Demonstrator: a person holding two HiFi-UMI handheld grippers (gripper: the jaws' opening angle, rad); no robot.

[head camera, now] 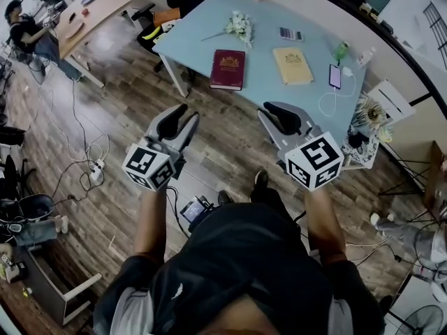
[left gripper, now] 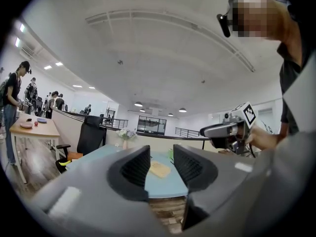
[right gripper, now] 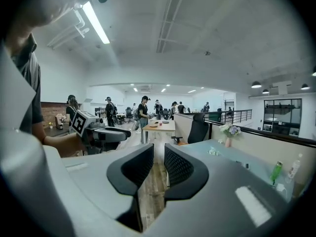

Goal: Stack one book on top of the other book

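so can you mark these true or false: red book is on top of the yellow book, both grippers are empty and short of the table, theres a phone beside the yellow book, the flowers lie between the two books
1. The red book is on top of the yellow book. False: the red book and the yellow book lie apart, side by side on the blue table.
2. Both grippers are empty and short of the table. True: the left gripper and the right gripper hang over the wooden floor with nothing between their jaws.
3. A phone lies beside the yellow book. True: the phone is on its right in the head view.
4. The flowers lie between the books. False: the flowers lie beyond the red book.
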